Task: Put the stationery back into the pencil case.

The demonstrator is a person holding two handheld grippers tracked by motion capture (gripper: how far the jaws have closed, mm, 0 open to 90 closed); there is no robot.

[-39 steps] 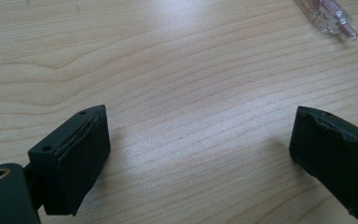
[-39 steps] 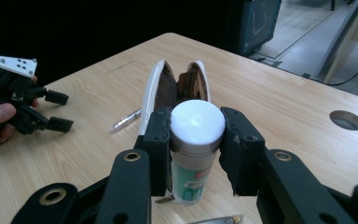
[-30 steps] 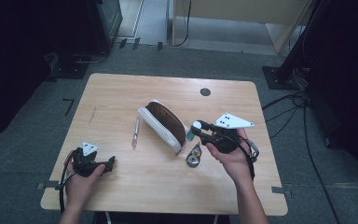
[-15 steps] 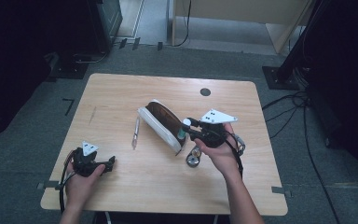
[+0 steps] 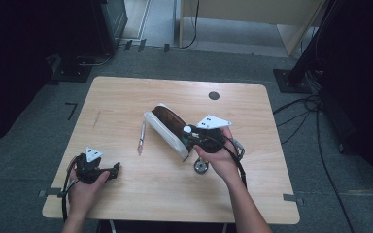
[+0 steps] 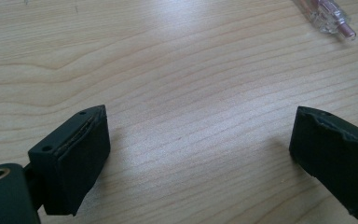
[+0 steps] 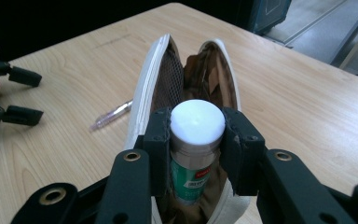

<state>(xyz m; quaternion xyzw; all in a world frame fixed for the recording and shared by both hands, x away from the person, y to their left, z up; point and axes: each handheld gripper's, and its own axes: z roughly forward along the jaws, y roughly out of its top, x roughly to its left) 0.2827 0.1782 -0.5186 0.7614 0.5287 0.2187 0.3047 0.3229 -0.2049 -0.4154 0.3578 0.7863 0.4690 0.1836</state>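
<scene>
Now the right gripper (image 5: 188,136) has come in from the side to the near end of the open pencil case (image 5: 167,127), where 1 second ago it hung clear of the case with its load. Its jaws are clamped on a glue stick (image 7: 196,140) with a white cap and green label, and that stick now stands over the case's mouth, its lower end apparently already dipping inside. My judgement: the packing step is close to its release, with only a little more lowering needed before the jaws can let go.

From the right gripper view, the mesh pocket and brown lining of the case are plain, as is the grip on the stick; from the high view the stick is almost hidden by the hand. That high view, though, shows a small round metal object (image 5: 201,166) on the tabletop (image 5: 126,97) just beside the right hand, and the pen (image 5: 141,137) lying left of the case.

The left gripper (image 6: 200,154) rests near the tabletop's left front corner, jaws wide apart over bare wood.
</scene>
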